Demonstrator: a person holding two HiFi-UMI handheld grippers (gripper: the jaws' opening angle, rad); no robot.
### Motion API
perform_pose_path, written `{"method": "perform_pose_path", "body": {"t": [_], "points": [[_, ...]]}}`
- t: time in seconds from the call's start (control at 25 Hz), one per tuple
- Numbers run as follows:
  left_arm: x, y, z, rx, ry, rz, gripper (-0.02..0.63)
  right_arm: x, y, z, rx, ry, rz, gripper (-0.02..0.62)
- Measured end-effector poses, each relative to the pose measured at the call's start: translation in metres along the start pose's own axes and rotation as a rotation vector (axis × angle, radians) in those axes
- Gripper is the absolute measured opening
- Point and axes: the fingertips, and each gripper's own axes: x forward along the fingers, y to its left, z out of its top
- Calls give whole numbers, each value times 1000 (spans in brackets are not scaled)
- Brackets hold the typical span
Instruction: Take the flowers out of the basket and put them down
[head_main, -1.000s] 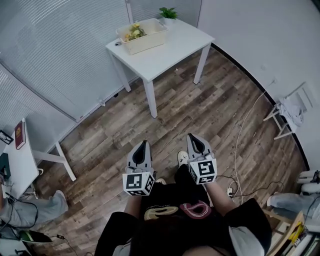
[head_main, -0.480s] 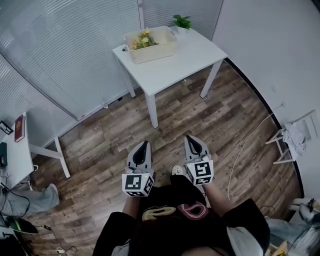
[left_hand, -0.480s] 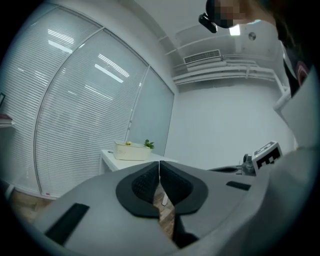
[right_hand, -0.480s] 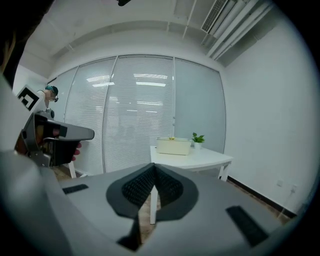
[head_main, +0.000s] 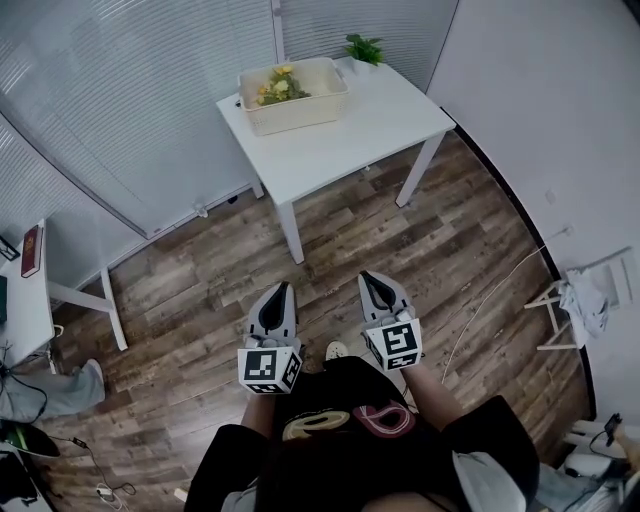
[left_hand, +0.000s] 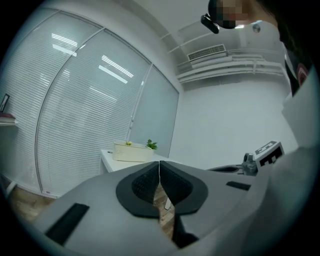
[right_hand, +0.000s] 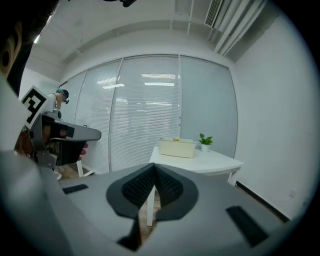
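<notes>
We carry the left gripper (head_main: 281, 292) and the right gripper (head_main: 372, 280) low in front of our body, side by side and pointing toward 12 o'clock. Both have their jaws pressed together on nothing, which suits an approach with nothing yet to grasp. The left gripper view shows its pads meeting at the tips (left_hand: 159, 172), and the right gripper view shows the same (right_hand: 154, 175).

The flowers (head_main: 272, 88) sit at the 9 o'clock end of the basket (head_main: 310, 100), a pale box on the far side of the white desk (head_main: 340, 145), dead ahead at 12 o'clock. As we read it, the task has not really begun: both grippers are well apart from the desk, with bare wooden floor (head_main: 330, 250) between.

Nothing blocks the way ahead. A small potted plant (head_main: 364, 47) stands just beside the basket at its 2 o'clock corner, near enough to be knocked when we reach in. The basket's walls mean the flowers must come up before they come out. The open desk top in front of the basket looks like the natural place to lay them.

At 9 o'clock a side desk (head_main: 25, 300) carries a red book (head_main: 31, 250). Below it, near 8 o'clock, someone's leg (head_main: 50, 400) shows. At 3 o'clock a cable (head_main: 487, 300) trails across the floor toward a folding rack (head_main: 575, 305), off our line.
</notes>
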Motion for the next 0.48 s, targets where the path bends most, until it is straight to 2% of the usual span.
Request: {"method": "perform_pose_path", "body": {"t": [0.12, 0.28, 0.48], "points": [[12, -16, 2, 30, -7, -9, 18, 4, -18, -3, 32, -1, 3, 9], [28, -28, -2, 25, -8, 23, 18, 7, -37, 0, 42, -20, 15, 9], [37, -40, -9, 11, 1, 23, 18, 7, -50, -7, 58, -9, 19, 9]]}}
